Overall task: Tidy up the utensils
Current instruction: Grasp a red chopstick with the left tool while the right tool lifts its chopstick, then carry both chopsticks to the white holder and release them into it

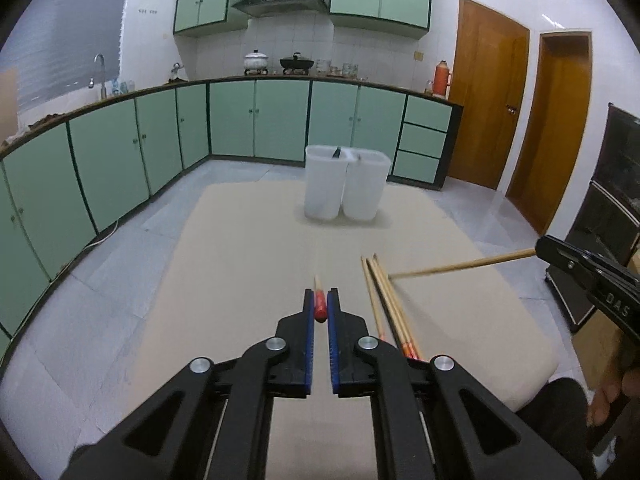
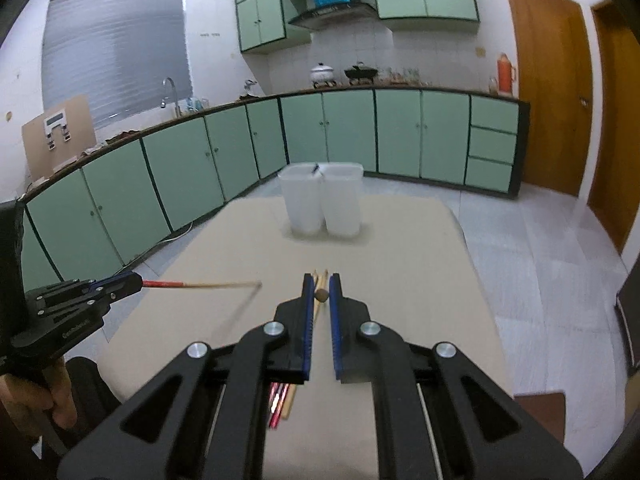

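My left gripper [image 1: 320, 294] is shut on a wooden chopstick with a red end [image 1: 320, 309], which points away over the beige table [image 1: 248, 260]. The right wrist view shows that chopstick [image 2: 208, 285] sticking out level from the left gripper [image 2: 138, 281]. My right gripper [image 2: 321, 280] is shut on a plain wooden chopstick [image 2: 321, 295], seen end-on. From the left wrist view it [image 1: 460, 266] juts leftward out of the right gripper [image 1: 540, 252]. Several more chopsticks [image 1: 386, 304] [image 2: 280, 400] lie on the table below. Two translucent white containers [image 1: 344, 188] [image 2: 320, 200] stand side by side at the far end.
Green base cabinets [image 1: 260, 120] line the far and left walls, across a strip of tiled floor. Wooden doors [image 1: 488, 100] are at the right. A dark cabinet [image 1: 612, 200] stands close to the table's right side. A person's hand [image 2: 36, 404] grips the left tool.
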{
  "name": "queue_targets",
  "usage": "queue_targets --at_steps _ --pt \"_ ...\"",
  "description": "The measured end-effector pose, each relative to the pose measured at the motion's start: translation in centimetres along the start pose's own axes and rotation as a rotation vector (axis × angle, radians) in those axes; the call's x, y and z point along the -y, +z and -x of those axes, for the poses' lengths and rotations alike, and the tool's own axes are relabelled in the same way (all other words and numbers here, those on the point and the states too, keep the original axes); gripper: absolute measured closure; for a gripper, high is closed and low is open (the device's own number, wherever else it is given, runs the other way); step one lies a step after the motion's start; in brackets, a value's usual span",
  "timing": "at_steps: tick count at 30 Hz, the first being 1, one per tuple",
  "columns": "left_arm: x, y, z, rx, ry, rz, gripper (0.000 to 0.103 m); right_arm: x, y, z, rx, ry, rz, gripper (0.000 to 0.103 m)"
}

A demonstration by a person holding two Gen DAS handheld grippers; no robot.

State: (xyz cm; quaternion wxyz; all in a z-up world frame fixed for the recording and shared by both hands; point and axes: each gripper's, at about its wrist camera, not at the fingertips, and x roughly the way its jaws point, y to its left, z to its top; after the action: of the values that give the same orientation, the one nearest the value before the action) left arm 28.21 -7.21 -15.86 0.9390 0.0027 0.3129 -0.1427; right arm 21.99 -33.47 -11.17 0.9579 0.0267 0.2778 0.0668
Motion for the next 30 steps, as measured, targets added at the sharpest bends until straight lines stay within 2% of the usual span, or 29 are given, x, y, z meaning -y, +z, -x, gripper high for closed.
queue_targets --at_steps 4,10,18,30 --pt "0.1 2.0 0.2 -0.023 -0.026 -0.013 0.097 -0.3 2.4 -0.5 0.002 0.010 0.045 0.097" --pt "0.1 4.1 -0.5 -0.063 -0.047 -0.043 0.097 -0.4 5.4 -2.7 -0.042 0.036 0.090 0.097" --pt "0.1 6.1 -1.3 -0.073 -0.059 -0.070 0.097 1.1 8.3 -5.4 -0.108 0.067 0.082 0.097" --pt "-0.9 9.5 -2.3 -0.096 -0.102 -0.087 0.097 2.3 11.7 -5.8 -0.191 0.090 0.077 0.097"
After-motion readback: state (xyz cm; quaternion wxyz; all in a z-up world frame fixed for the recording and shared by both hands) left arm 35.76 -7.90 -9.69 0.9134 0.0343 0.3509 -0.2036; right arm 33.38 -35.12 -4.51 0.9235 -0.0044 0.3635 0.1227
